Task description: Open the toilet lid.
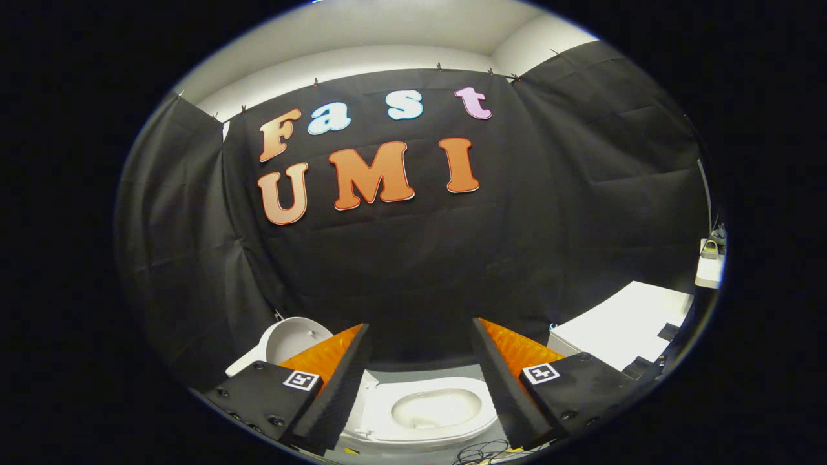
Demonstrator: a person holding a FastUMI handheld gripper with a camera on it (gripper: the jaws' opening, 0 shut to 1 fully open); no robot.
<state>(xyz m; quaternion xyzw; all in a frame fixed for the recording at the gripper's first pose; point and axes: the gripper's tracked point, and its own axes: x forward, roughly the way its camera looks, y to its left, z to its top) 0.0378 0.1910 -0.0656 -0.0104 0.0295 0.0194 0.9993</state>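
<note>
Black cloth walls are seen enclosing the booth. Below, the toilet (426, 413) is being framed between the fingers of the tongs (420, 336), which are being held wide apart, gripping nothing. Its lid (287, 339) is seen standing raised beyond the left finger.

Claw (420, 336) spread wide, empty, toilet (426, 413) bowl between its fingers, lid (287, 339) raised

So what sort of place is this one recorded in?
Probably a mock bathroom staged in a booth: a white toilet sits below and between the open hand-held gripper fingers, a white cabinet top stands to one side, and black cloth hangs as the wall.
</note>
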